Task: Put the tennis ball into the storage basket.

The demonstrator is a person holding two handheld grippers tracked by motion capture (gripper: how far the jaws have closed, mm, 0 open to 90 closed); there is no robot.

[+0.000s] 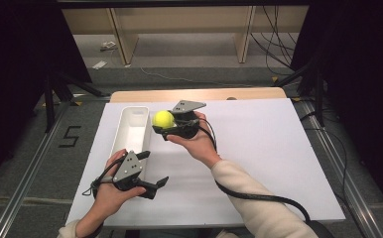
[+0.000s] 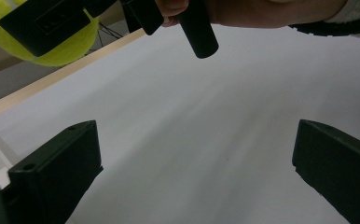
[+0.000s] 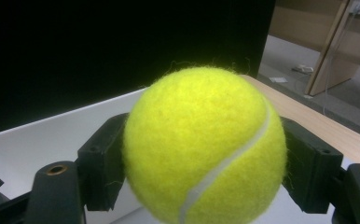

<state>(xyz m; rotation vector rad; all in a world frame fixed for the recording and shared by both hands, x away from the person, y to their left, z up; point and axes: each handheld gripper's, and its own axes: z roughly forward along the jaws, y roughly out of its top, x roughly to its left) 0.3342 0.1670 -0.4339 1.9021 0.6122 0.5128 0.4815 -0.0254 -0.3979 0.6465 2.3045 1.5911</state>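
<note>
The right tool [image 1: 165, 128] is gripping the tennis ball [image 1: 163, 119] across its middle, just over the white bin [image 1: 130, 130] – light, fuzzy, springy, unlikely to slip. The left tool [image 1: 150, 171] is hanging open over the table [image 1: 259, 148].

A lab or test room is showing here, set up for recording. A white board [image 1: 259, 148] is lying on a wooden table [image 1: 199, 94] as a plain work surface. Metal rails [image 1: 26, 183] are running along the floor on both sides of the table, and a taped number [image 1: 69, 136] is sitting left of it. Black curtains [image 1: 11, 59] are hanging at either side, loose cables [image 1: 274, 44] are trailing beyond the table, and bare wooden shelving [image 1: 179, 29] is standing behind it.
</note>
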